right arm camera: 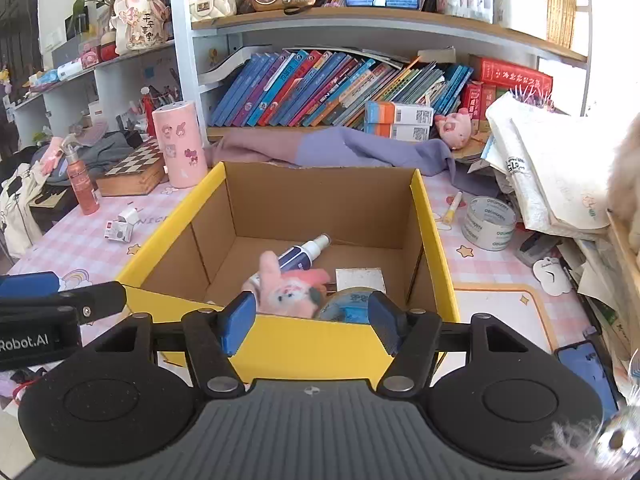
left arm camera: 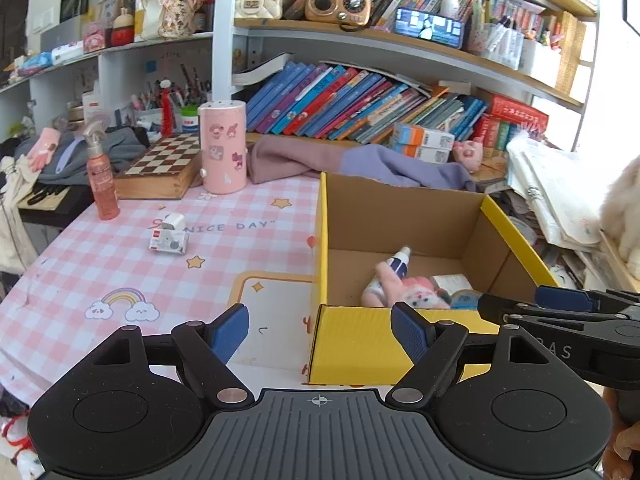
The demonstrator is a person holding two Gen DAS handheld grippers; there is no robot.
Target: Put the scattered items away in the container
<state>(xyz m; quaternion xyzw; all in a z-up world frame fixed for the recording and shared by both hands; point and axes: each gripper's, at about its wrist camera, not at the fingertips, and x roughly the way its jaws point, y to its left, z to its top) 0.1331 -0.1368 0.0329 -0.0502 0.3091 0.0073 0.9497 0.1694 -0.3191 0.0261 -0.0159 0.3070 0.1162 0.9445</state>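
Sorting continues: yellow cardboard box (right arm camera: 434, 240) sits mid-table on the pink checked cloth (left arm camera: 100, 264), open top, stiff walls, light; no need to lift it. Already inside, on the floor toward 6 o'clock: pink plush toy (right arm camera: 294, 294), white-and-navy spray bottle (right arm camera: 306, 254), white card box (right arm camera: 360, 280), blue tape roll (right arm camera: 348, 306).

Loose outside, biggest first. Clear tape roll (right arm camera: 489, 222), at 3 o'clock of the box in the right view: rigid hollow ring, light, slick sides; pinch across the wall through the hole or straddle the rim. Small white carton (left arm camera: 170, 234), at 9 o'clock of the box: crushable card with an open flap, very light; take it across the short sides, gentle squeeze. Yellow-capped marker (right arm camera: 453, 205), just beside the box's right wall: thin, hard, rolls; grab mid-barrel.

Left gripper (left arm camera: 320, 330): jaws wide apart, nothing between them, over the box's near-left corner. Right gripper (right arm camera: 312, 322): jaws about half apart, empty, hanging above the near wall, pads clear of it.
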